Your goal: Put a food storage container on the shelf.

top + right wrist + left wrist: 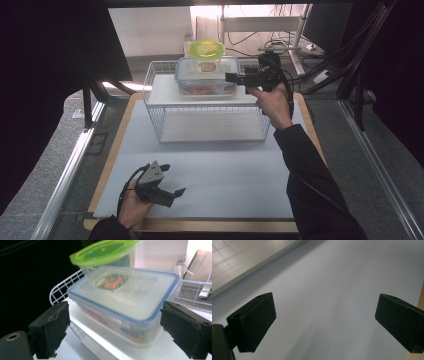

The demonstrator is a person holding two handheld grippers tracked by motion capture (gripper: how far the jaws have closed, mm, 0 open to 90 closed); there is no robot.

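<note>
Lab recording rig: dark curtains (pixel 50 75) around matted desk (pixel 225 170), cable tangle (pixel 260 40), monitor (pixel 327 22) behind.

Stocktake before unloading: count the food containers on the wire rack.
2: a rectangular blue-rimmed box on the rack's top shelf, and a green-lidded tub stacked on it.

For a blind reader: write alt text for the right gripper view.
A blue-rimmed rectangular food box sits on a white wire rack, a green-lidded clear tub stacked on it. The right gripper is open, black fingers flanking the box untouched.
</note>
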